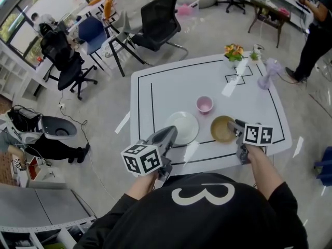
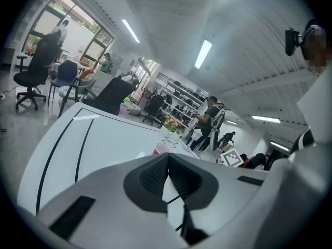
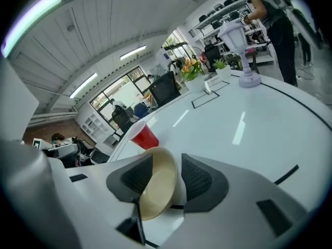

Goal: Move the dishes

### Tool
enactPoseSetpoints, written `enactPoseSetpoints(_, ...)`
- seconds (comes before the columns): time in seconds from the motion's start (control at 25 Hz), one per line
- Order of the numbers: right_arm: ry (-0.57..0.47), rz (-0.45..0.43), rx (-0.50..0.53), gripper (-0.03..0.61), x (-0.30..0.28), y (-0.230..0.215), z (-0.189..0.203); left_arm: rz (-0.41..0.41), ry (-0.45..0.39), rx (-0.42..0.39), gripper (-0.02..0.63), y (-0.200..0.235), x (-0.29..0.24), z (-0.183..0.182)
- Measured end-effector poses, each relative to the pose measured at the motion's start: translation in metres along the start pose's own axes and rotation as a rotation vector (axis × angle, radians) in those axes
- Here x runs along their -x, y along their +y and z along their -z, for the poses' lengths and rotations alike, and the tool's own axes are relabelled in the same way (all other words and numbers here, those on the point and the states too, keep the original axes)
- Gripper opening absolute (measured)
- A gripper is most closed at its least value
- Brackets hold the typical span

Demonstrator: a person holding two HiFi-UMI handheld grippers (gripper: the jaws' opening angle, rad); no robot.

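A white plate (image 1: 184, 124) lies near the front edge of the white table (image 1: 166, 87). My left gripper (image 1: 170, 133) is at the plate's near-left rim. In the left gripper view, the left gripper (image 2: 168, 157) has its jaws drawn together on a thin white edge. A tan bowl (image 1: 222, 130) sits to the right of the plate. My right gripper (image 1: 236, 126) is shut on its right rim, and the bowl (image 3: 158, 188) stands tilted between the pads. A pink cup (image 1: 204, 105) stands behind both dishes, apart from them.
A flower pot (image 1: 234, 54) and a small purple fan (image 1: 270, 70) stand at the table's far right. A white strip (image 1: 230, 85) lies near them. Office chairs (image 1: 155, 22) stand beyond the far-left corner. A person (image 1: 316, 35) stands at the far right.
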State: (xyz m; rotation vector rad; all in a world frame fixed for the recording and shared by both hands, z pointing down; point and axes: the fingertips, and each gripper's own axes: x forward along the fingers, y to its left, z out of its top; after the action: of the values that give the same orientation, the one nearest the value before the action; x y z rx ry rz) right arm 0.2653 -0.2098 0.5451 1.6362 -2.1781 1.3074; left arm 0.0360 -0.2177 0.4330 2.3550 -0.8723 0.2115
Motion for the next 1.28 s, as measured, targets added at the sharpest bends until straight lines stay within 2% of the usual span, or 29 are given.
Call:
enactPoseSetpoints(0.16, -0.066, -0.006, 0.181, 0.230, 0.014, 0.016, -0.028, 0.019, -0.019, -0.023, 0.003, -0.012, -0.001, -0.014)
enactPoseSetpoints(0.28, -0.123, -0.101, 0.276, 0.265, 0.032, 0.045, -0.045, 0.043, -0.029, -0.045, 0.003, -0.026, 0.000, -0.022)
enactPoseSetpoints(0.44, -0.240, -0.251, 0.378, 0.238, 0.068, 0.095, -0.064, 0.076, -0.047, -0.069, 0.003, -0.046, 0.000, -0.034)
enactPoseSetpoints(0.6, -0.327, -0.330, 0.495, 0.191, 0.095, 0.134, -0.073, 0.141, -0.080, -0.091, 0.003, -0.069, 0.002, -0.049)
enactPoseSetpoints(0.84, -0.416, -0.368, 0.535, 0.098, 0.122, 0.173, -0.075, 0.247, -0.091, -0.131, 0.003, -0.095, 0.018, -0.063)
enactPoseSetpoints(0.92, -0.439, -0.384, 0.535, 0.017, 0.127, 0.188, -0.074, 0.272, -0.083, -0.149, 0.003, -0.099, 0.024, -0.066)
enactPoseSetpoints(1.12, -0.456, -0.415, 0.626, 0.009, 0.126, 0.234, -0.060, 0.310, -0.063, -0.171, 0.003, -0.097, 0.044, -0.066)
enactPoseSetpoints(1.28, -0.463, -0.434, 0.552, 0.009, 0.119, 0.252, -0.053, 0.319, -0.083, -0.166, 0.003, -0.086, 0.067, -0.070)
